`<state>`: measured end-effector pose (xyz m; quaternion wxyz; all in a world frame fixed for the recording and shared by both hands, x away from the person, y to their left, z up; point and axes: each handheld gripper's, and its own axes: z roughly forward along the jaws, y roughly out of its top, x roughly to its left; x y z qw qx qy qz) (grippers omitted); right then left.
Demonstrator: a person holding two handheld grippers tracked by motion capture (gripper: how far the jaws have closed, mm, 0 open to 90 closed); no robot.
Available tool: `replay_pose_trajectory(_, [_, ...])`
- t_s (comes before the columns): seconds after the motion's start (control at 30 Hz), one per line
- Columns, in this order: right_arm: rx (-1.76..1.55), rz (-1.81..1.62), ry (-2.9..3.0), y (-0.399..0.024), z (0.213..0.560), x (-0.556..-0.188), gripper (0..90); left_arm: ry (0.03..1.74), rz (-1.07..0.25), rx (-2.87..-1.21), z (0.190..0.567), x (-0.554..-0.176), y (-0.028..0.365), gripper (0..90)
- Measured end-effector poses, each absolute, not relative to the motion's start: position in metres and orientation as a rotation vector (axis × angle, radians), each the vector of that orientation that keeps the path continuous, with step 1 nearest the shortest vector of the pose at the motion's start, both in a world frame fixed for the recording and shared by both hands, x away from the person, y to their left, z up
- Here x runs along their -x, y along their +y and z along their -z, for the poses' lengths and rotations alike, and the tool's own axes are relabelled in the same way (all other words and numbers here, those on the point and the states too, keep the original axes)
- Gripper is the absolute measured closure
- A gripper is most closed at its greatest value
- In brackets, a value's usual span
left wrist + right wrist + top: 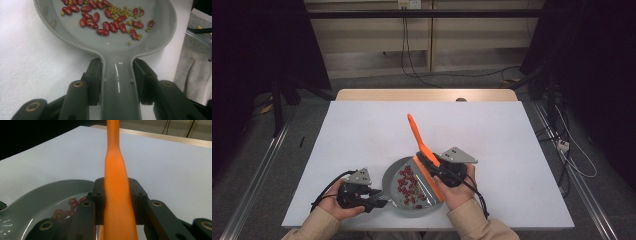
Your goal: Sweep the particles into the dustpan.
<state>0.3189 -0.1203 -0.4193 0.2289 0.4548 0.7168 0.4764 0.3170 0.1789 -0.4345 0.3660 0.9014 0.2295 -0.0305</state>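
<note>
Kidney beans (107, 25) and small yellow peas lie gathered in my grey dustpan (394, 175) near the desk's (362, 130) front edge. Left gripper (117, 82) pinches the pan's handle; right gripper (117, 195) pinches the orange brush (422, 150). Sweeping looks mostly done, emptying remains. The brush head is hidden.

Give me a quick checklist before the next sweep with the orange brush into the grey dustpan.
1. Left gripper clamped on the dustpan handle: ok, jaws stand at both sides of it.
2. Right gripper shut on the orange brush: ok.
3. Dustpan flat on the white table: ok.
4. Red beans and small yellow-green peas inside the pan: ok.
5. Stray beans left on the table: cannot tell.
</note>
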Motion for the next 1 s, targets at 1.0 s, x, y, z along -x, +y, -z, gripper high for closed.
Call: replay_pose_trajectory(1.0, [-1.309,-1.276,1.933,-0.171,0.419,-0.323,71.2,0.685,-0.063,-2.179,0.428,-0.322,0.198,62.7])
